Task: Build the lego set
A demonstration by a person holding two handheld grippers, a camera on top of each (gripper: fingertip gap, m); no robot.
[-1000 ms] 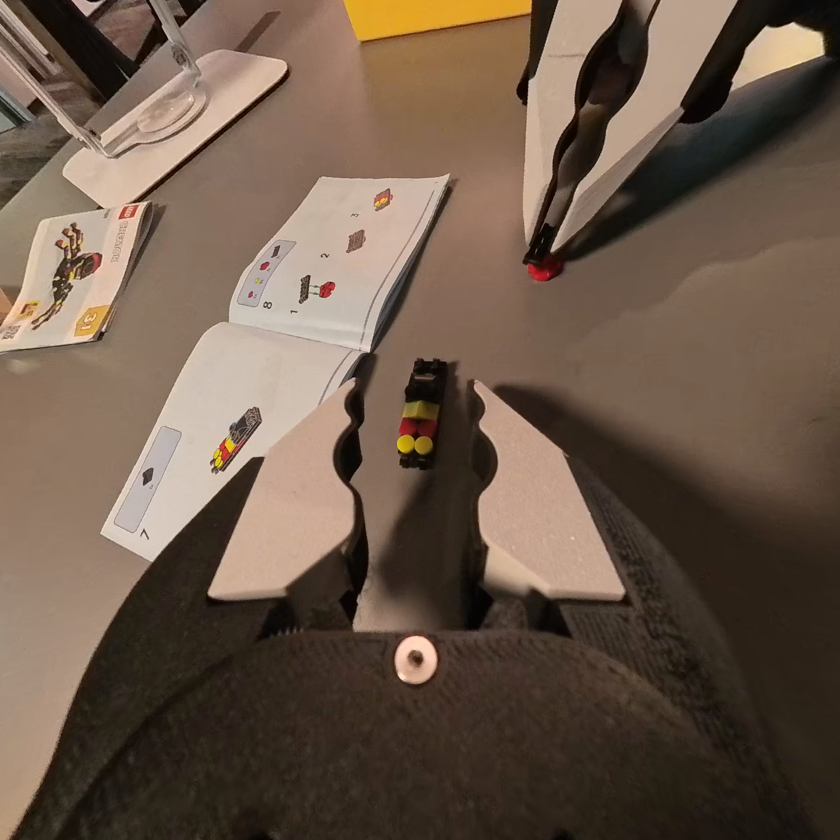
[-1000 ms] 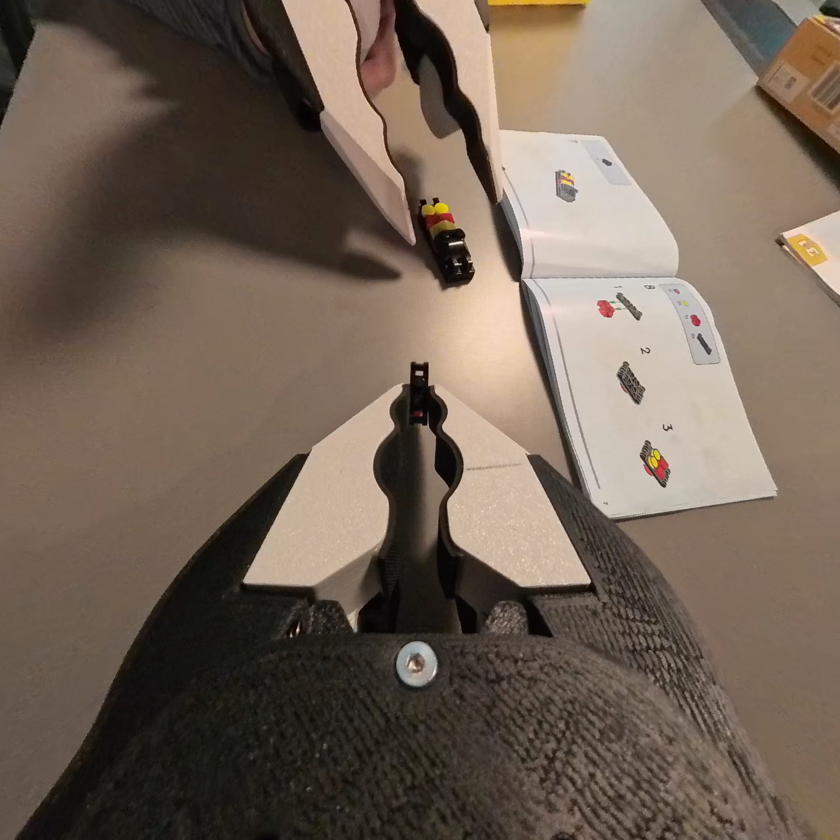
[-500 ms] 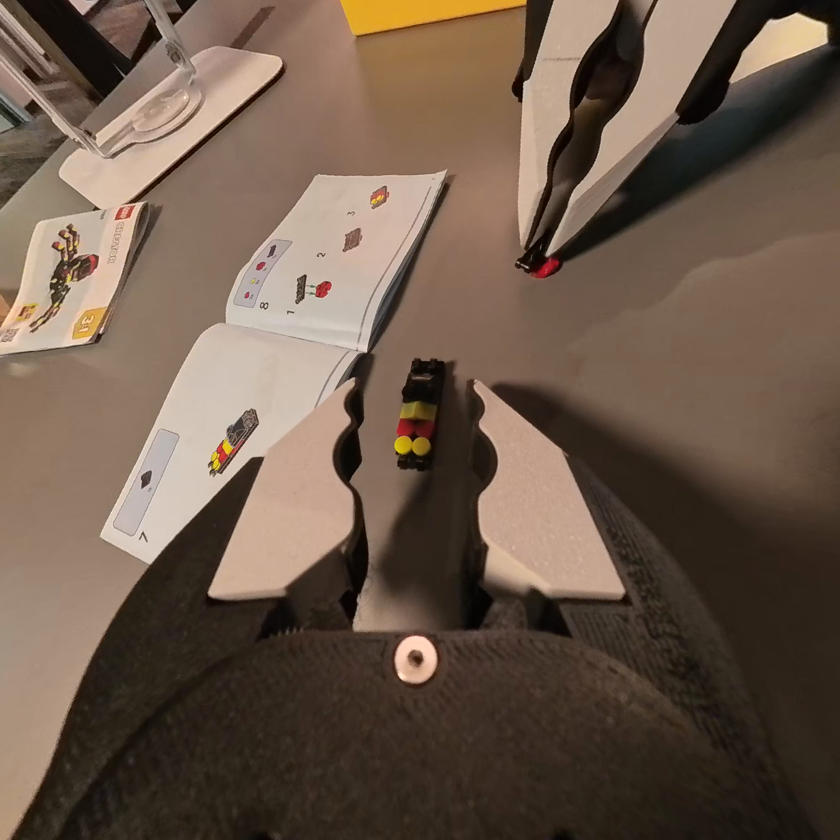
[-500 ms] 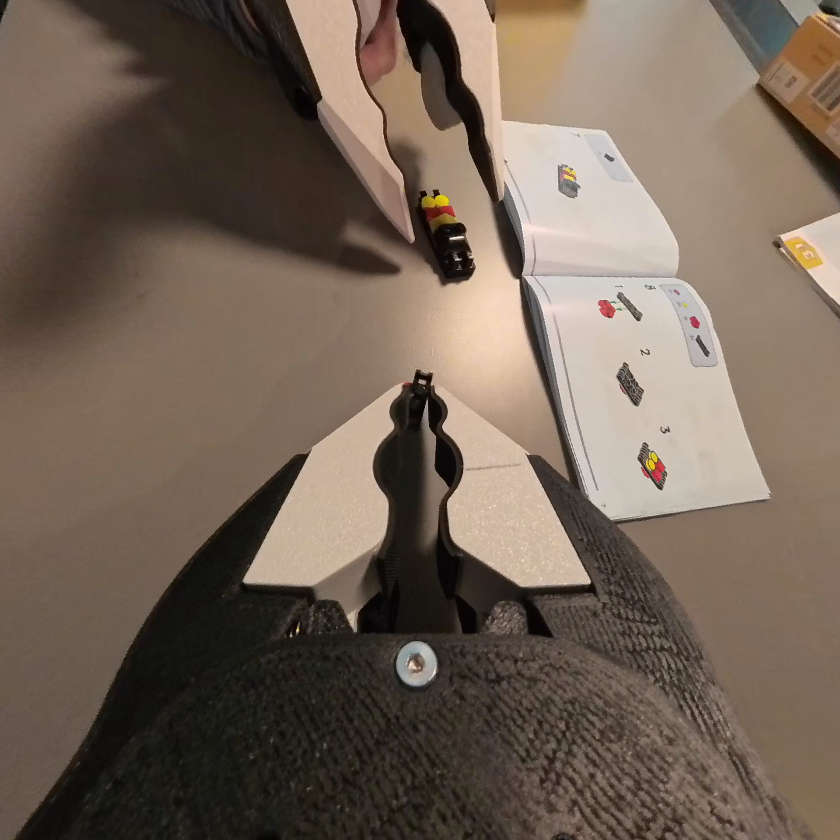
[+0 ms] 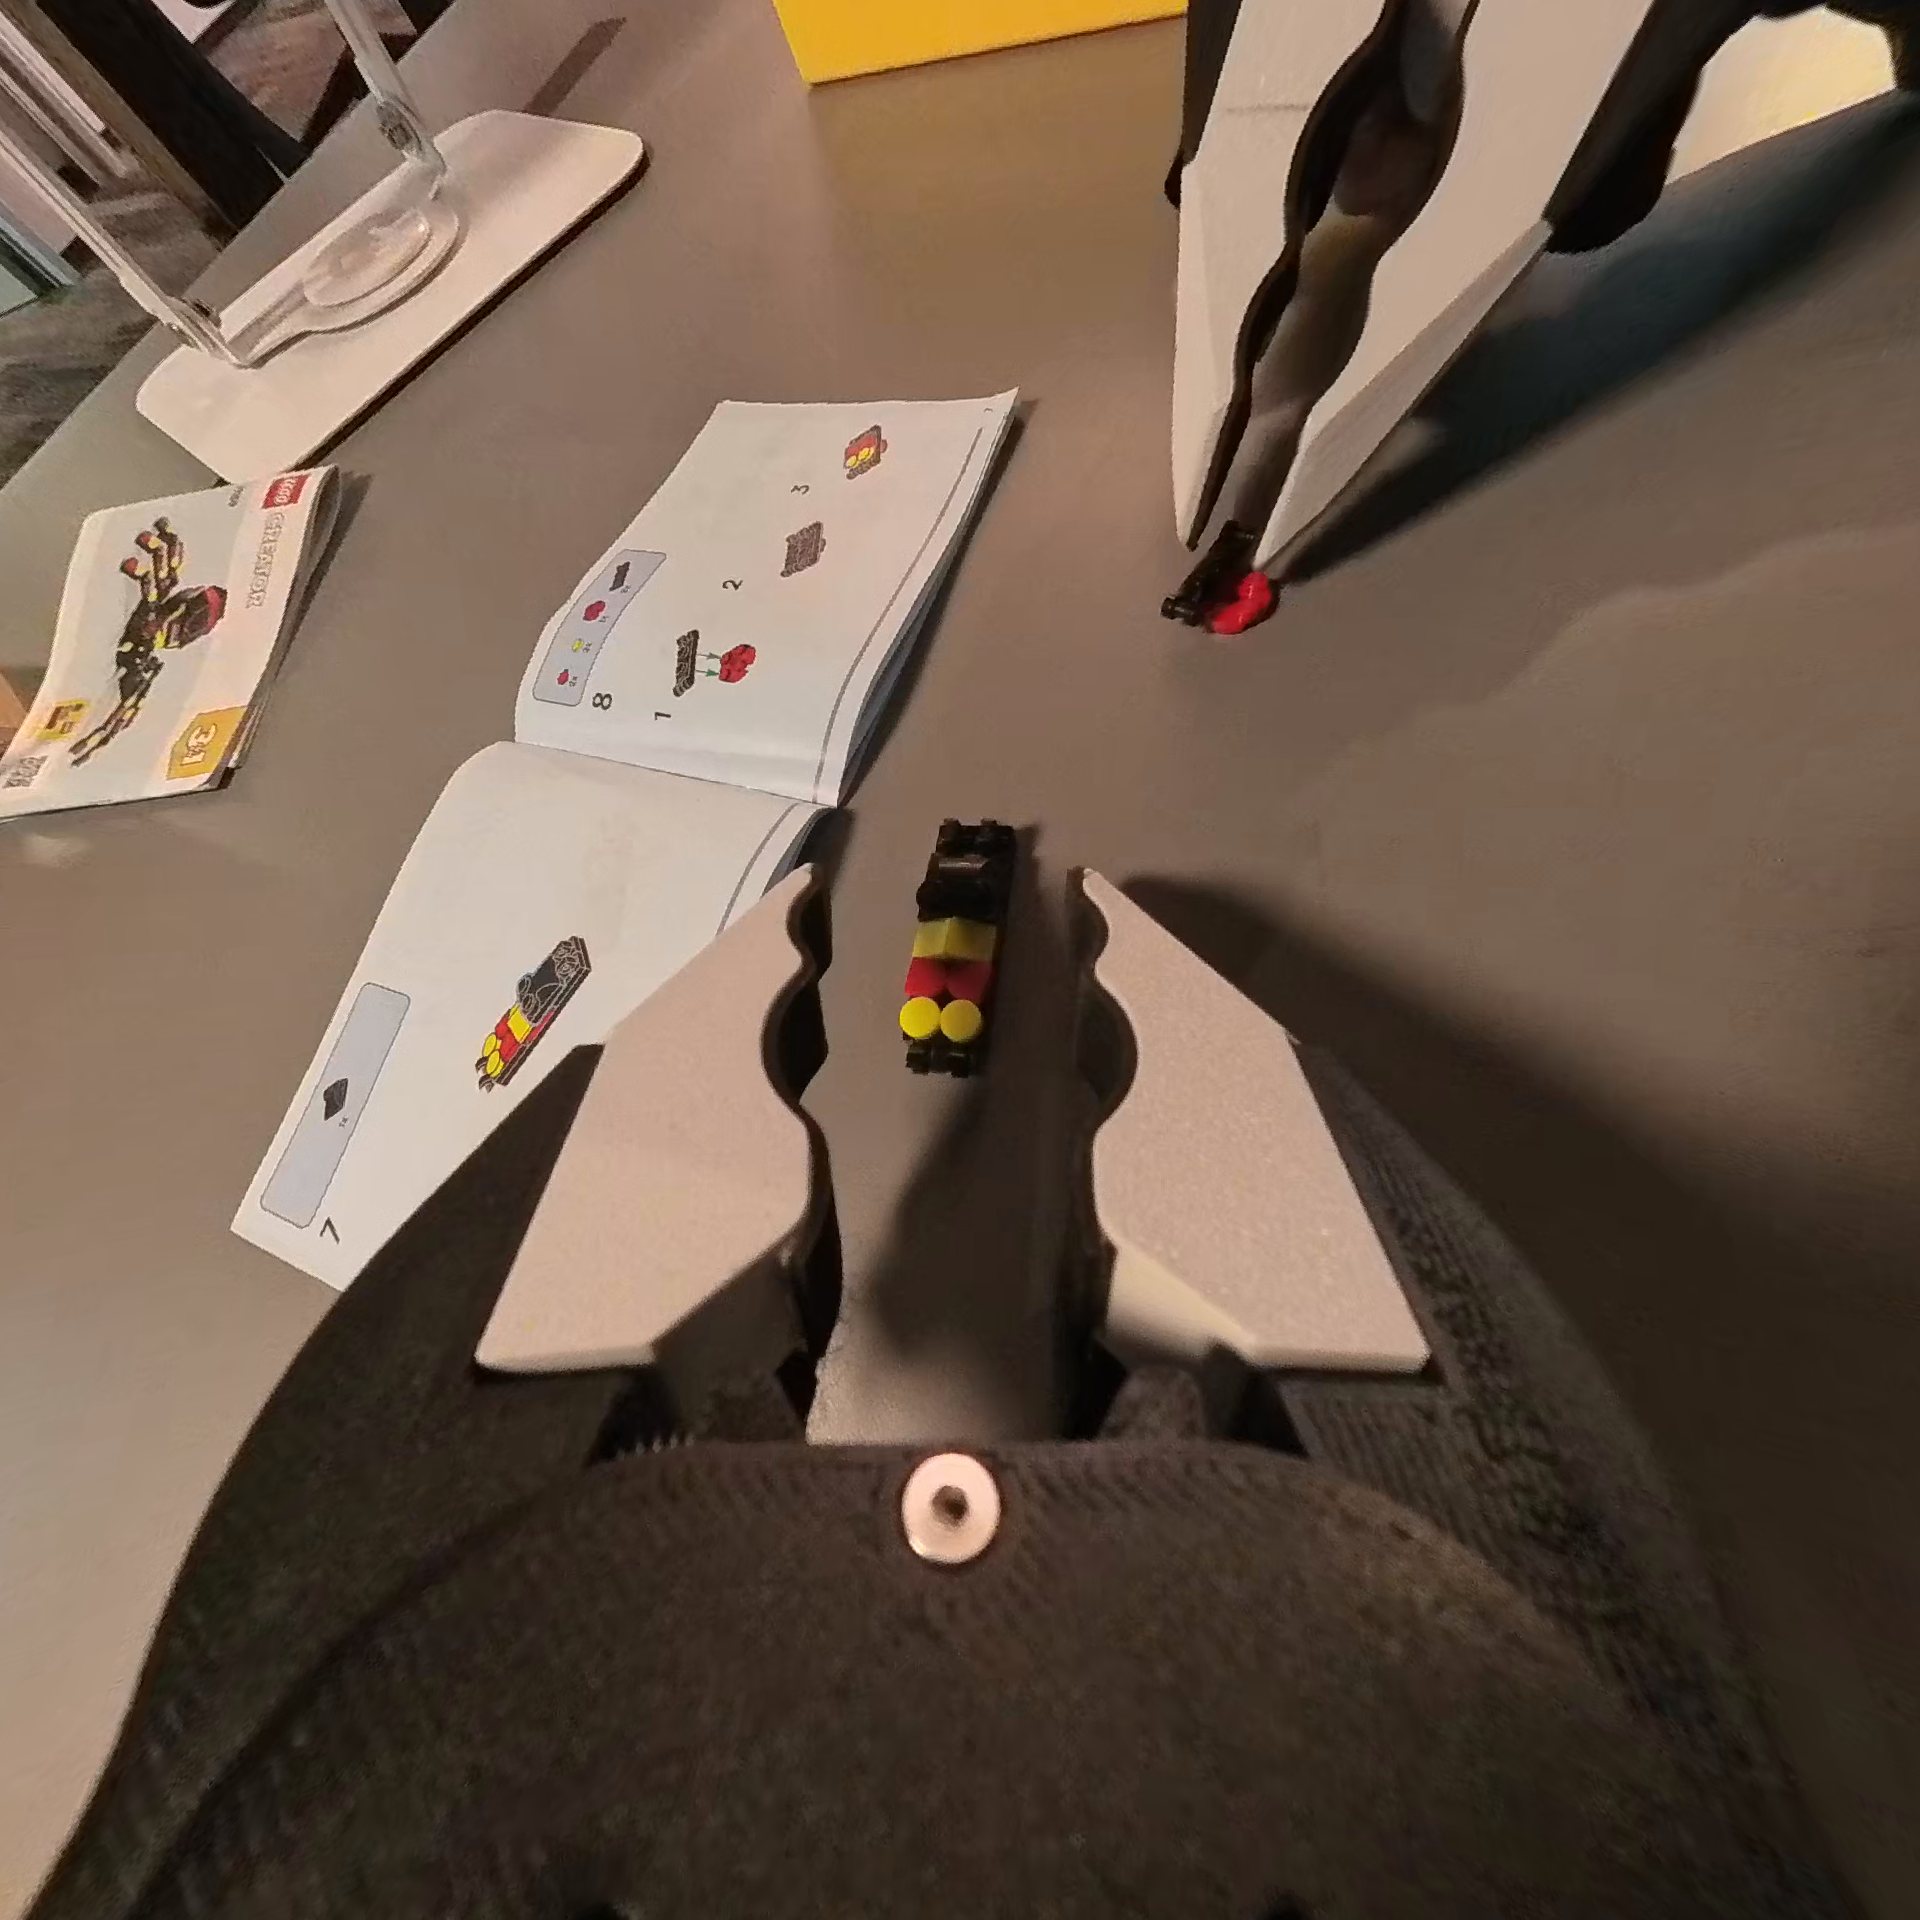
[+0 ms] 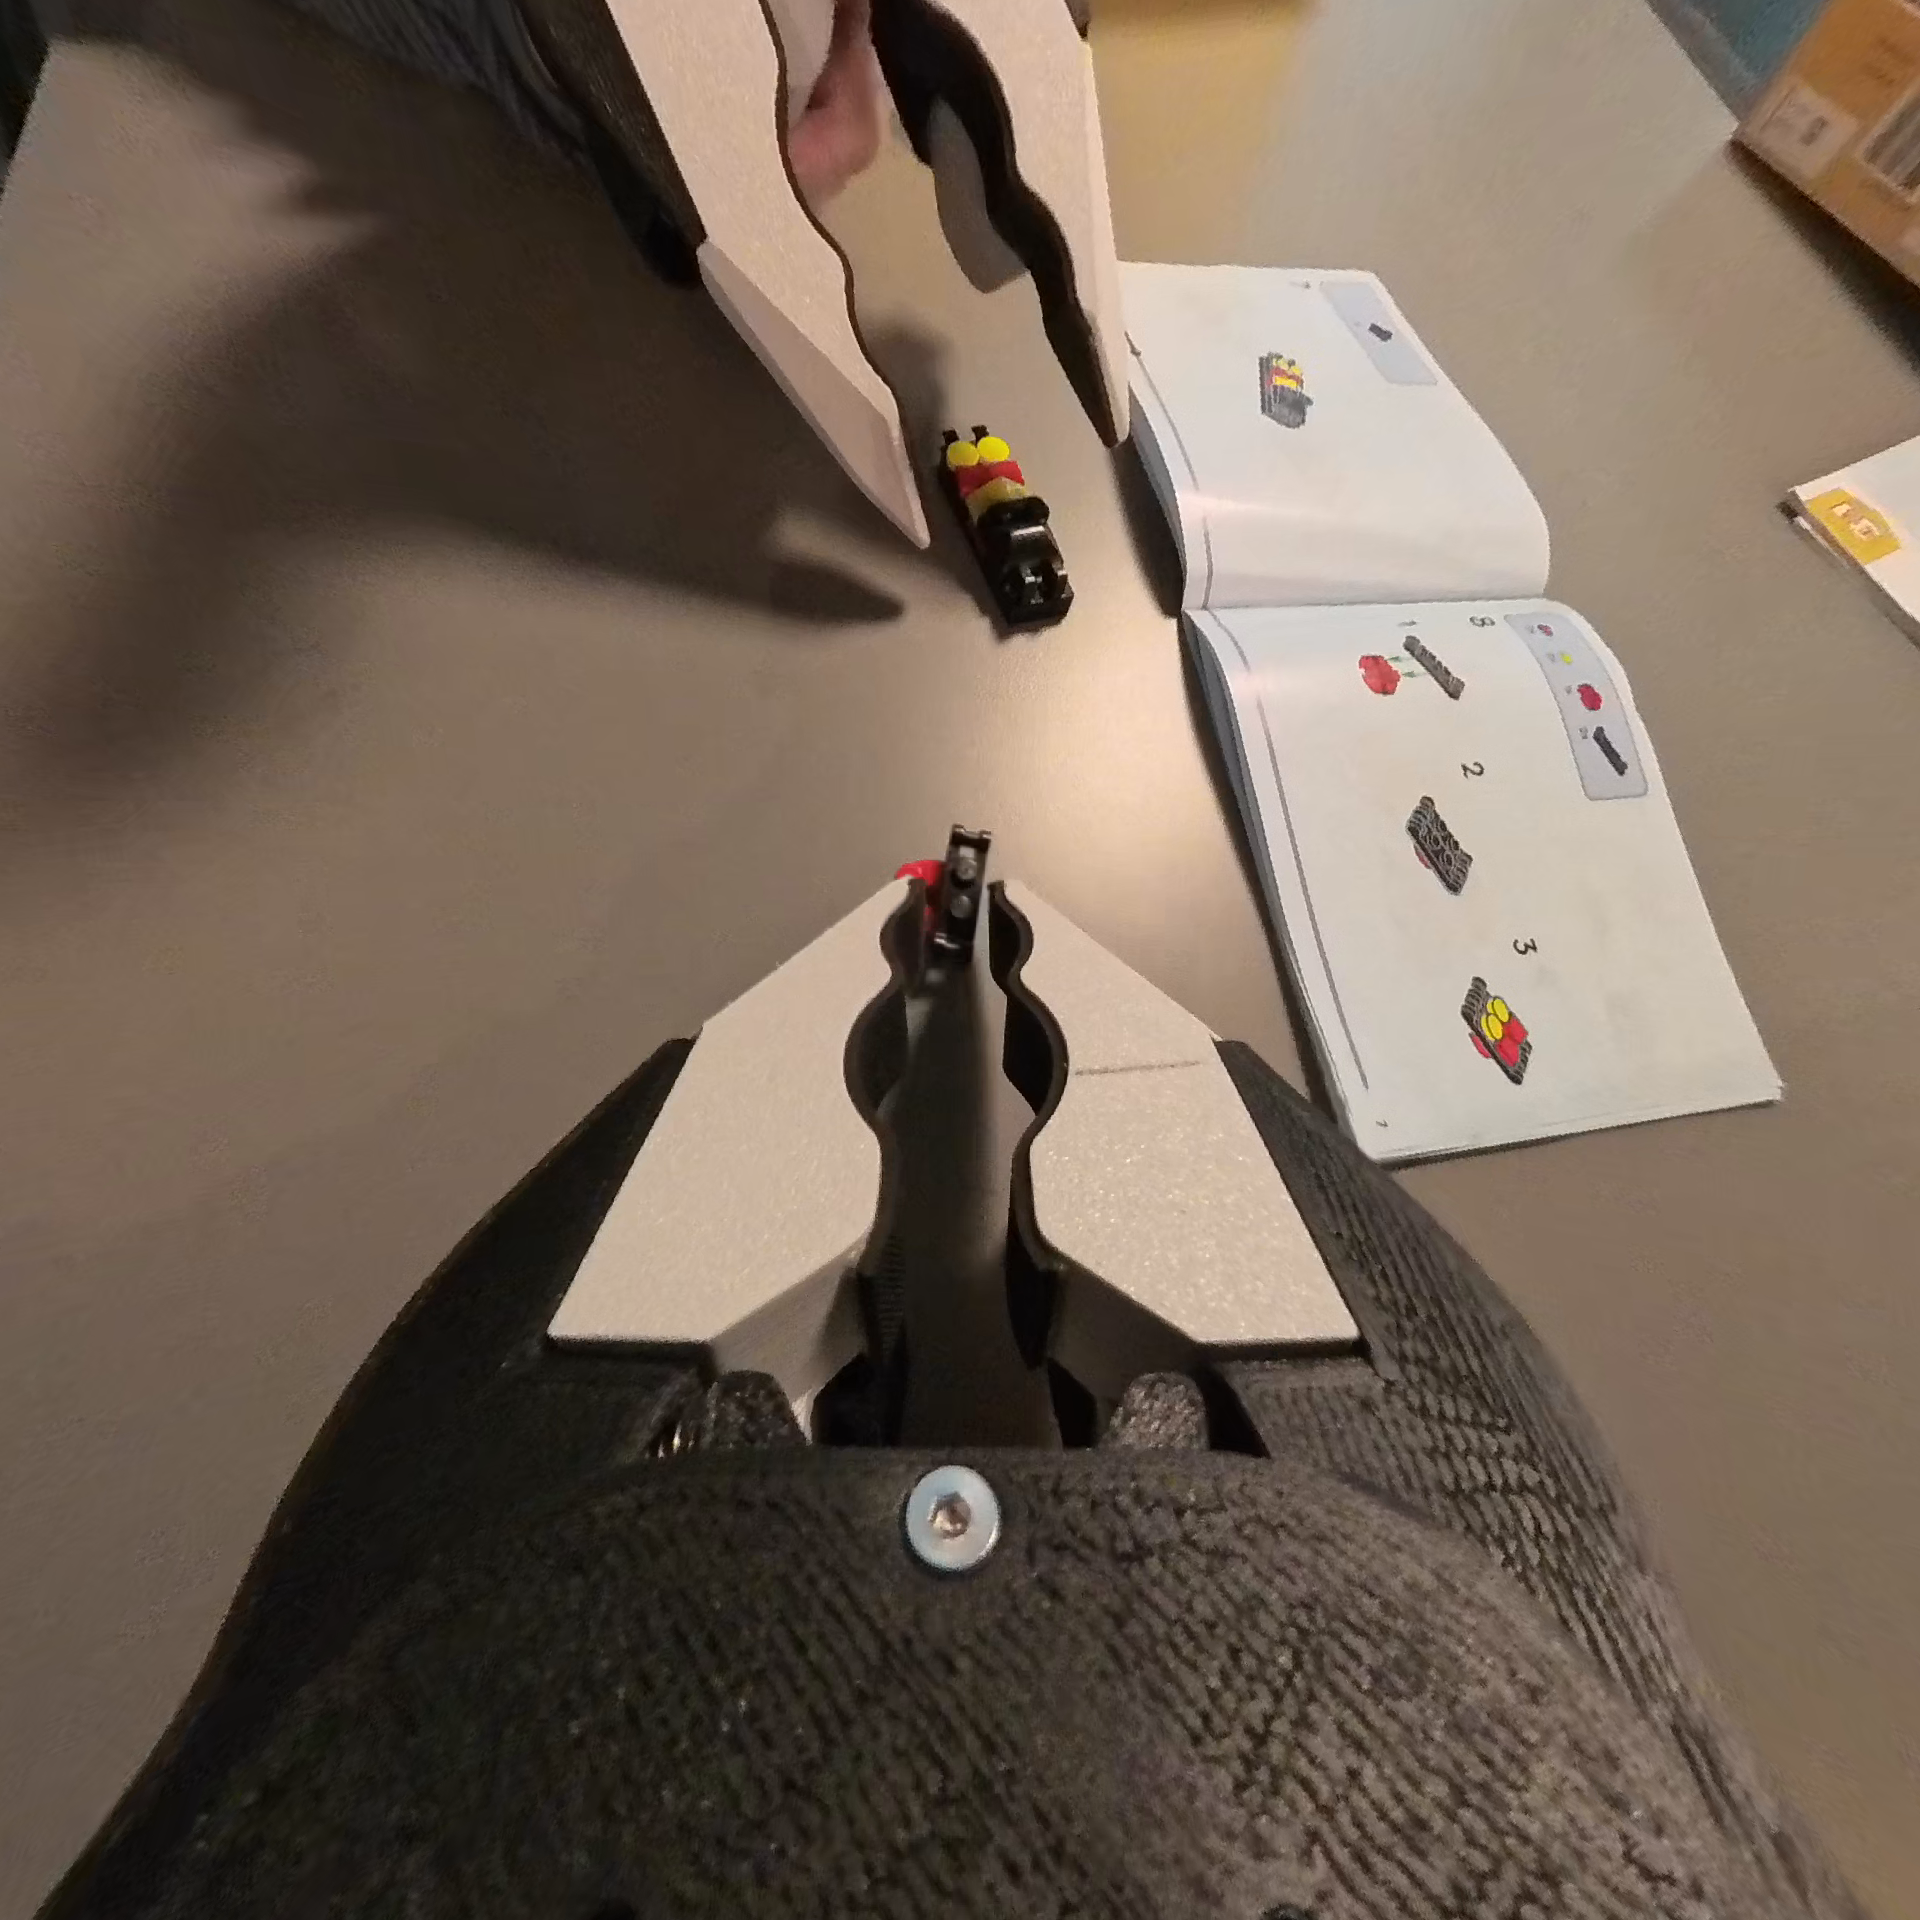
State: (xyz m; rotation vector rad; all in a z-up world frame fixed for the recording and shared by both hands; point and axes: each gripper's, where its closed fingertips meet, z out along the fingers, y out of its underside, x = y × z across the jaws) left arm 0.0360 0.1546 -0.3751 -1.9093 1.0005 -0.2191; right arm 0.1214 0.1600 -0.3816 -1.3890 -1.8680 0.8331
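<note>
A grey table (image 5: 1455, 935) holds an open instruction booklet (image 5: 769, 582). The left gripper (image 5: 948, 894) is spread wide around a small black, red and yellow lego build (image 5: 954, 961) — not touching. The right gripper (image 6: 954, 885) pinches a black plate (image 6: 962, 883) with a red piece (image 5: 1238, 607) at the table.

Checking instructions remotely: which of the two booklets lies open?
The light-blue booklet beside the small black, red and yellow build lies open, showing step pictures. The other booklet, farther left, lies closed, cover up.

Yellow box (image 5: 987, 36) cut off by top edge; cardboard box (image 6: 1839, 135) cropped at right.
</note>
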